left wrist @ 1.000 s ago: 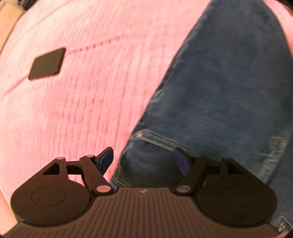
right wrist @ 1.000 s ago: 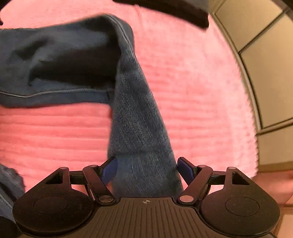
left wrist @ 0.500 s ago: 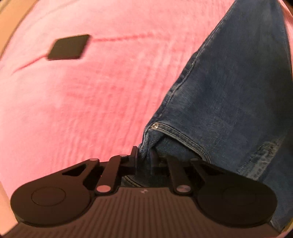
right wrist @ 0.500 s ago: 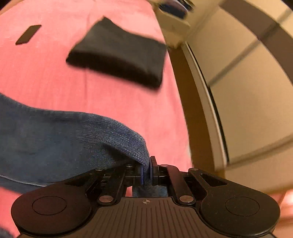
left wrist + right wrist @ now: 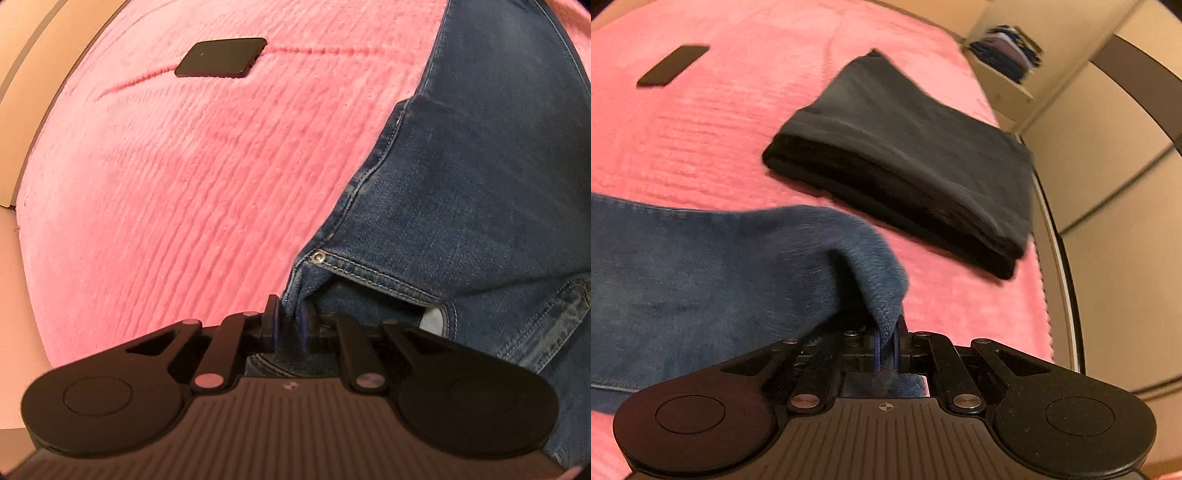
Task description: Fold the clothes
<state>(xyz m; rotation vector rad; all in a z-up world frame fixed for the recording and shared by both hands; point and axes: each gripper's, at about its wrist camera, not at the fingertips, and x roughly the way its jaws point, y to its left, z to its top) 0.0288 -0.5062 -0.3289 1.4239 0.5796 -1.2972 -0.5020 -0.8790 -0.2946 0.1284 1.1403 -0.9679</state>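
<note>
Pink ribbed bedding (image 5: 155, 192) covers a bed and carries everything in view. Blue jeans (image 5: 461, 206) lie on it, partly lifted at two places. The left gripper (image 5: 289, 326) has its fingers clenched on the denim at the waist, just below a pocket rivet (image 5: 318, 257) and its stitched opening. The right gripper (image 5: 886, 345) has its fingers clamped on a thin fold of the leg fabric (image 5: 746, 280), which rises in a small peak to the pinch.

In the left view the jeans run lengthwise away from the gripper, up and slightly right, the waist nearest and the leg reaching toward the far edge. In the right view the leg stretches off to the left, with a hem or seam line along its lower edge.

Likely risks: the right pinch holds very little cloth, so a sharp pull could let it slip out; uneven lifting between the two hands could twist the leg and leave a crooked fold.

Near the right gripper sits a folded dark garment (image 5: 912, 162), well apart from a flat black phone-like object (image 5: 673, 65).
</note>
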